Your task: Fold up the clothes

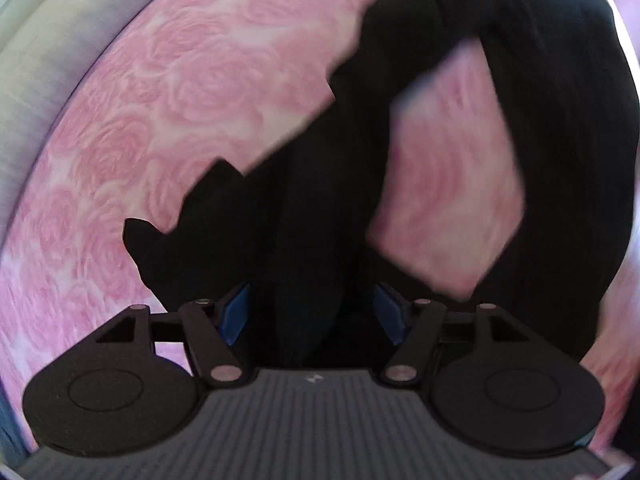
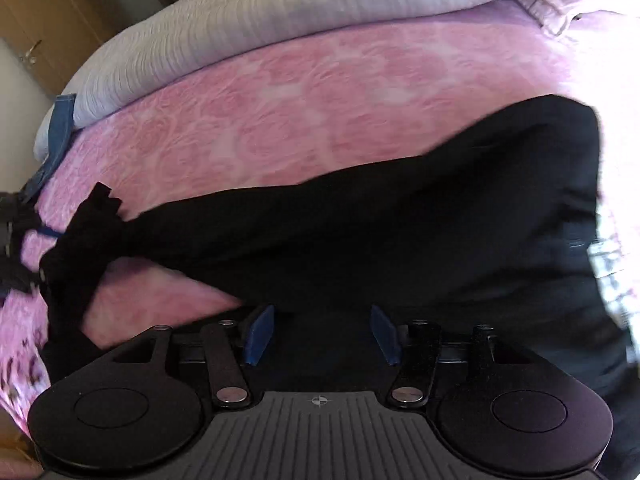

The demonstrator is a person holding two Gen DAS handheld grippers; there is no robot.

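Black fabric garment point(image 1: 420, 120) lying crumpled across a pink rose-patterned bedspread point(image 1: 180, 80), seen from both wrist cameras. In the left wrist view the garment runs from the upper right of the frame down to the bottom centre, where a fold of it passes between the blue pads of the left gripper point(image 1: 312, 314); the fingers stand apart, and whether either pad touches the cloth cannot be told. A patch of bedspread shows through a loop of the garment at right of centre. In the right wrist view the garment point(image 2: 400, 232) spans the middle of the frame from left edge to right. The right gripper point(image 2: 320, 334) sits at bottom centre with its blue pads apart, dark cloth beneath and between them, unclamped. A white ribbed quilt point(image 2: 280, 12) occupies the upper frame, a blue denim item point(image 2: 60, 128) the left edge.
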